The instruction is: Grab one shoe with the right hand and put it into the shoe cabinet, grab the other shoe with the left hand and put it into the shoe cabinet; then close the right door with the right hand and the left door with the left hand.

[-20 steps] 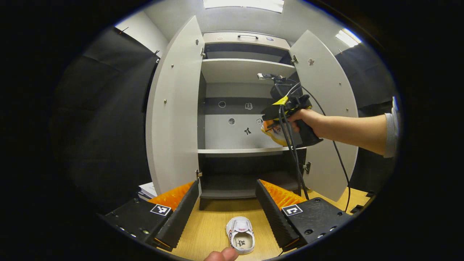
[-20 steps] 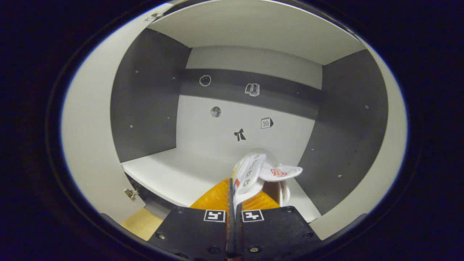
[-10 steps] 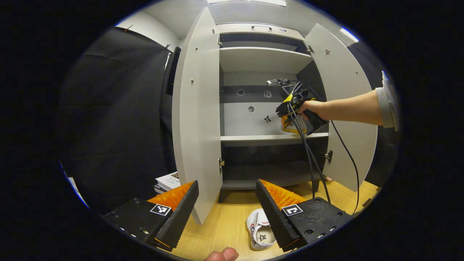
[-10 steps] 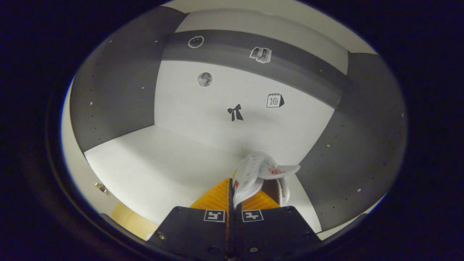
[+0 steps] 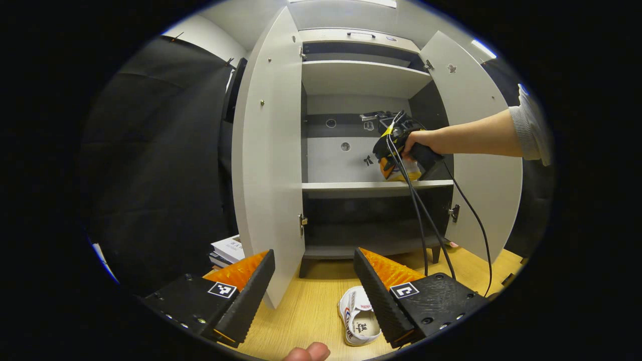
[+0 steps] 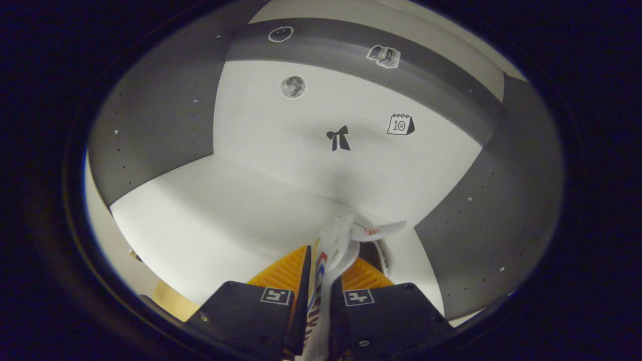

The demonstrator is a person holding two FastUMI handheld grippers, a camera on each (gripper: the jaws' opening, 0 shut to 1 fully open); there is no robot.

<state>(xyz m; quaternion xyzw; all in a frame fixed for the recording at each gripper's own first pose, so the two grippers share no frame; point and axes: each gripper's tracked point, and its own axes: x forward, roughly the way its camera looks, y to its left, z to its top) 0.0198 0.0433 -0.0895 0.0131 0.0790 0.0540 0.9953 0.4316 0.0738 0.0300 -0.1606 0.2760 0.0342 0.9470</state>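
The white shelf point(image 6: 210, 210) inside the shoe cabinet point(image 5: 361, 80) sits just under your right claw point(image 6: 321, 286), which pinches one shoe point(image 6: 341, 245) by its edge, though the fingers look to be parting. Let go too near the shelf lip and it may tumble out. Your left claw point(image 5: 313, 281) is spread above the other shoe point(image 5: 358, 321) on the wooden floor point(image 5: 311, 311).

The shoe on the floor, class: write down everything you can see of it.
The shoe is a small white slip-on with red print on its strap and dark marks on the insole. It looks like soft fabric or leather. It lies upright on the wooden floor before the open cabinet, partly hidden behind one finger of the open left claw, which is not touching it.
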